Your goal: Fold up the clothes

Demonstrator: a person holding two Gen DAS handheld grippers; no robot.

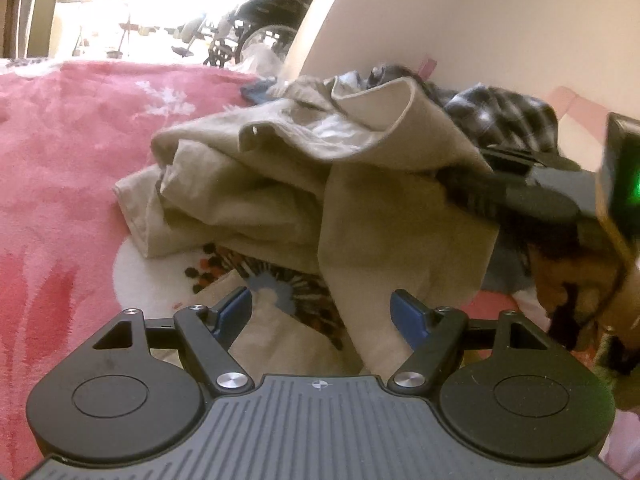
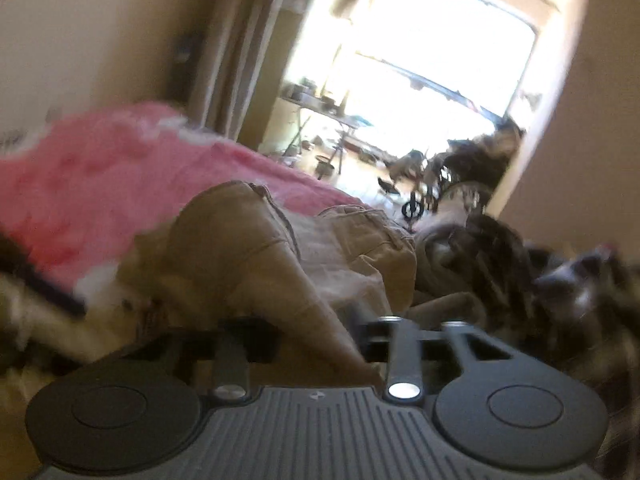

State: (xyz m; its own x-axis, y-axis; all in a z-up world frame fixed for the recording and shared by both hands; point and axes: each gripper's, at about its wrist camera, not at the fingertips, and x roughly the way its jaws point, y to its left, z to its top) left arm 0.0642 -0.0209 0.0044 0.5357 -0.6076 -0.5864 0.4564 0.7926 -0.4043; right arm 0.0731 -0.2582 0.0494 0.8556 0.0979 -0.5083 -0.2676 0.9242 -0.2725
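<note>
Risk first: thin hold on one loose fold of the khaki trousers (image 2: pixel 304 264), likely to slip free under a hard pull, or to drag the whole crumpled heap across the pink blanket (image 1: pixel 60 152) instead of spreading it. Could also snag the plaid shirt (image 1: pixel 500 112) lying against the far side of the heap and pull both garments together. Blurred right wrist view, so depth of the bite cannot be judged.

Right gripper (image 2: pixel 316 344) nearly closed, khaki cloth running down between its fingers; appears pinched on that fold. Seen from the left wrist view reaching in from the right edge, its dark fingers (image 1: pixel 520 196) buried under a draped flap of the trousers.

Left gripper (image 1: pixel 322 312) wide, nothing between its blue pads (image 1: pixel 236 308), hovering just in front of the heap over a patterned cloth (image 1: pixel 280 288) spread beneath. No contact with the trousers on that side.

Trousers bunched in a lump toward the wall-side edge of the bed, waistband turned up, one leg hanging down toward the left gripper, close enough for a second grab. Folding itself judged not yet begun; garment not laid flat.
</note>
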